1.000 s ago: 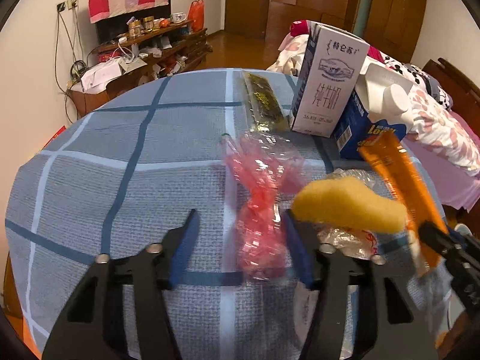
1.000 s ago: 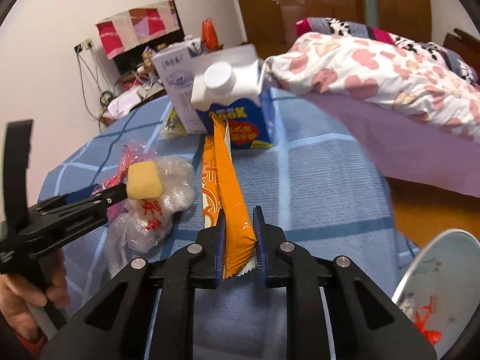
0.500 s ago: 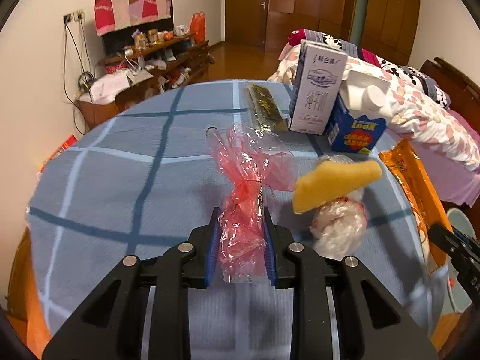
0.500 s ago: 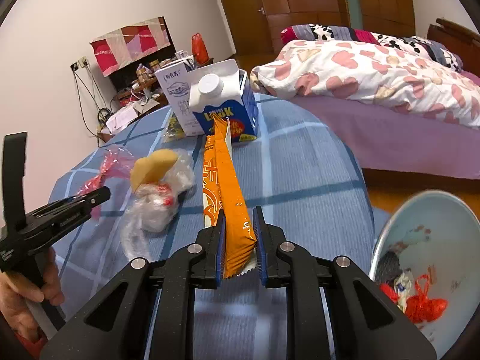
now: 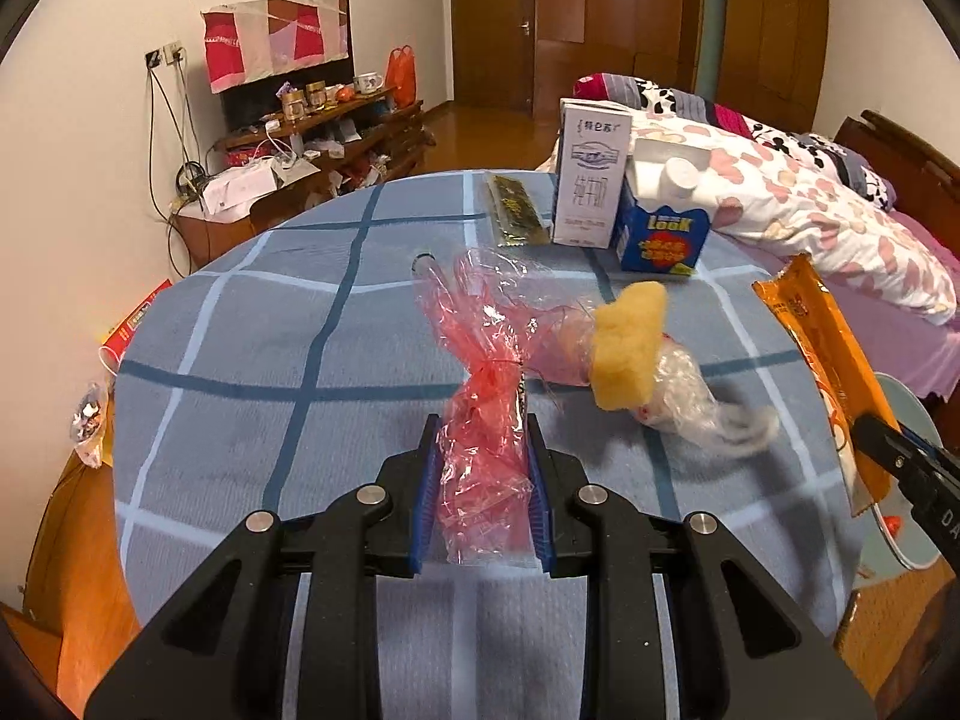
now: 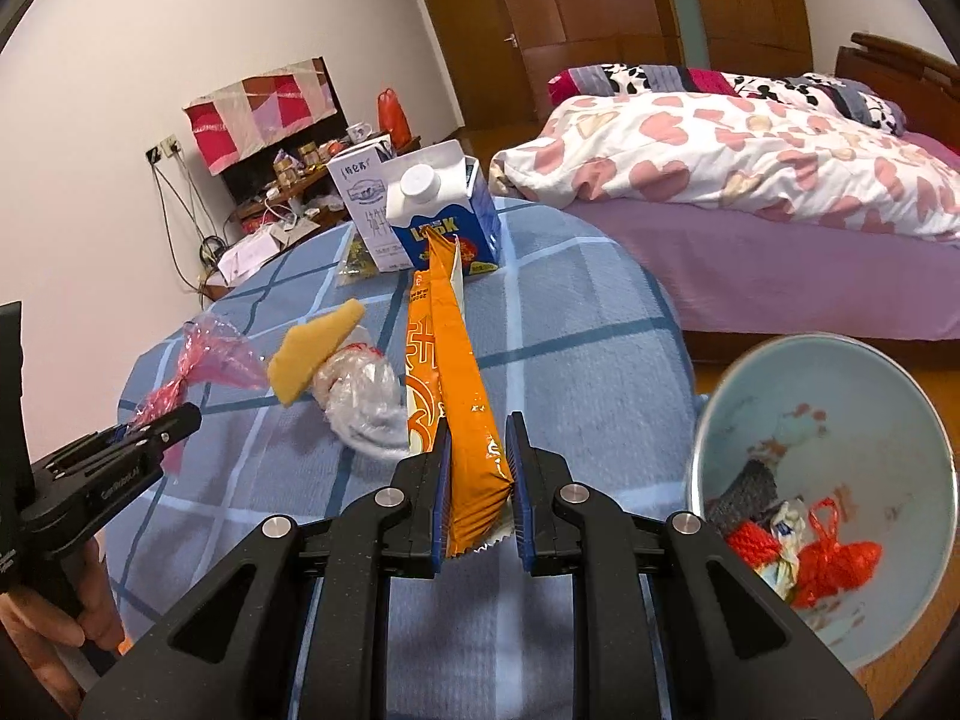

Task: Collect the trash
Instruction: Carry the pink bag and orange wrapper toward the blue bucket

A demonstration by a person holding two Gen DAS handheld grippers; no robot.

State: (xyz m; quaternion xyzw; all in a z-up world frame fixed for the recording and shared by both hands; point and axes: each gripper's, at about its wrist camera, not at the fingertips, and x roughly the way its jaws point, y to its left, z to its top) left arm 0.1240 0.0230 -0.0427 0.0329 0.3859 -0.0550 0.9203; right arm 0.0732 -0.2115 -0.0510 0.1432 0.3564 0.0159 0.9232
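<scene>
My left gripper [image 5: 480,456] is shut on a crumpled red plastic wrapper [image 5: 486,420] and holds it above the blue checked tablecloth [image 5: 270,360]. A yellow sponge piece [image 5: 627,354] and a clear plastic bag [image 5: 690,402] trail from the wrapper, blurred. My right gripper [image 6: 477,462] is shut on a long orange snack packet [image 6: 456,360], seen at the right edge of the left wrist view [image 5: 822,360]. A pale blue trash bin [image 6: 840,420] with red scraps inside stands low at the right of the table.
A white milk carton [image 5: 591,180], a blue carton [image 5: 663,222] and a dark flat packet [image 5: 516,210] sit at the table's far side. A bed [image 6: 750,180] lies to the right. A cluttered shelf [image 5: 312,138] stands by the far wall.
My left gripper closed on the red wrapper and lifted it back, dragging the sponge piece and clear bag along. My right gripper drew back with the orange packet, and the bin came into view.
</scene>
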